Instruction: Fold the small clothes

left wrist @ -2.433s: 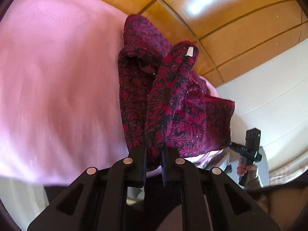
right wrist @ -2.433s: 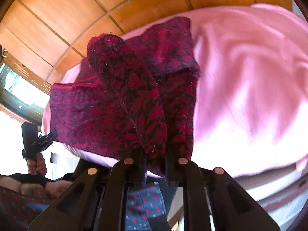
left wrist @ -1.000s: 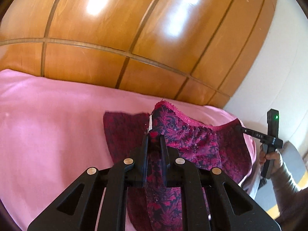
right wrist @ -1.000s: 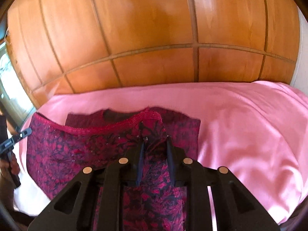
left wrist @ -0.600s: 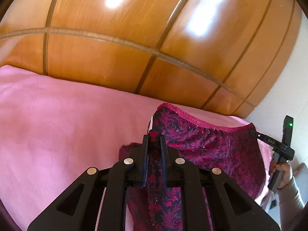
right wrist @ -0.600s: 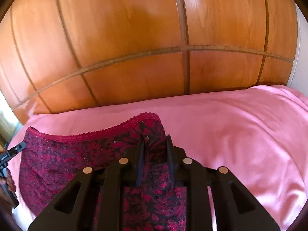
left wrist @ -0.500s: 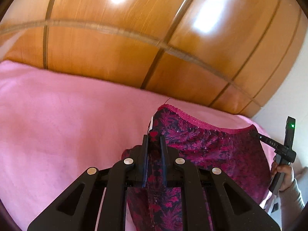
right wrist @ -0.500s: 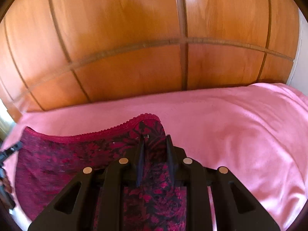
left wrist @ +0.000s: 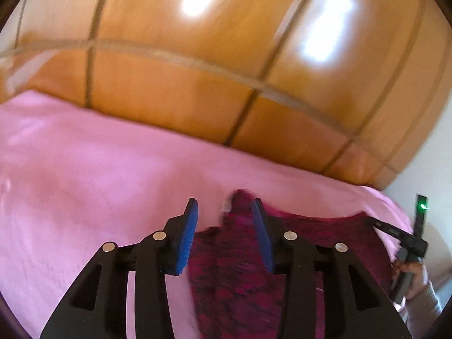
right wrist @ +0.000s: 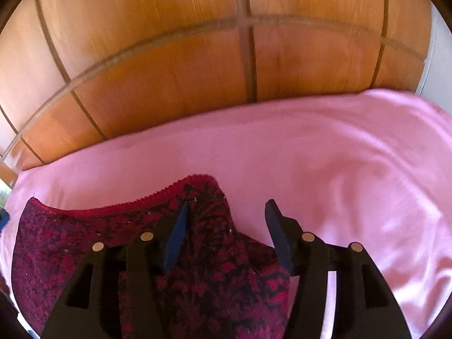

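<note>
Pink bed [left wrist: 84, 175] under wooden panelling [right wrist: 169, 84], carrying a dark red patterned garment [right wrist: 84, 243]. Just let go by both tongs, which half a second ago pinched its scalloped waistband corners; likely one fold laid down, next grasp due. Left tongs [left wrist: 224, 231] spread wide, levelled low over the bed, a bunched corner between the fingers. Right tongs [right wrist: 226, 231] spread likewise, garment below and leftward, bare bed to the right.

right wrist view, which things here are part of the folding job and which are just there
Part of the job:
- red patterned underwear, lying on the sheet
- right gripper, jaws apart
- left gripper, jaws apart

Just there:
- pink sheet, the work surface
- wooden headboard behind it
</note>
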